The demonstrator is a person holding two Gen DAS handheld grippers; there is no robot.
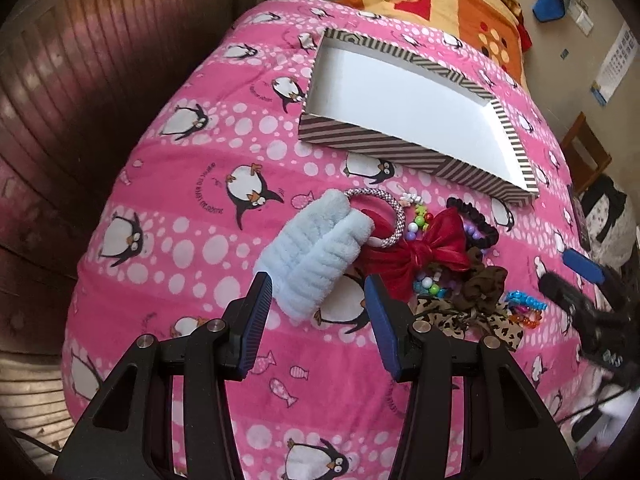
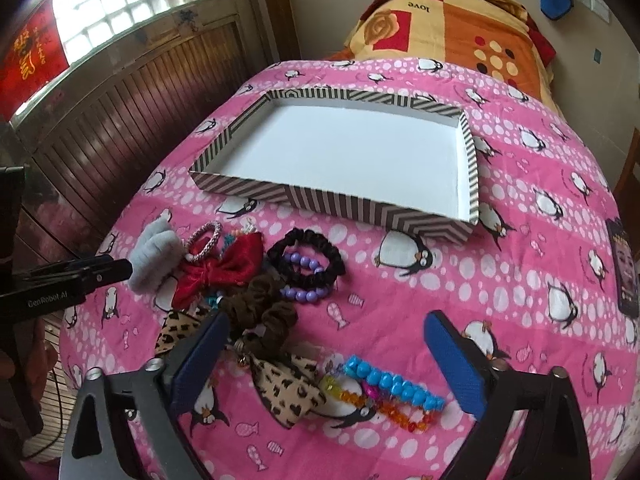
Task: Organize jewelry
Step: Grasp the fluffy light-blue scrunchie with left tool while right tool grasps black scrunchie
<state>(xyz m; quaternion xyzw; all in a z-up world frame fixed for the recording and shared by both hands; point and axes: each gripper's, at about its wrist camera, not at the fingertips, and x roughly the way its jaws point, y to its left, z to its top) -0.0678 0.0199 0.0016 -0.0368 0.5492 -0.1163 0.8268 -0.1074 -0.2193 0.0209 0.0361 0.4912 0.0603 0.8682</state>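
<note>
Left hand-held gripper: jaws spread apart, nothing between the blue pads, fingers pointing toward 12 o'clock, hovering low.
Right hand-held gripper: jaws wide apart, holding nothing, fingers pointing toward 12 o'clock.
Relative position: from the right wrist view, the left one reaches in from 9 o'clock.

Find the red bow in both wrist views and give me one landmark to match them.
Left wrist: red bow sits right of centre, just beyond the open left gripper.
Right wrist: red bow lies left of centre, beside the black scrunchie.
Shared landmark: the striped box behind the pile.
</note>
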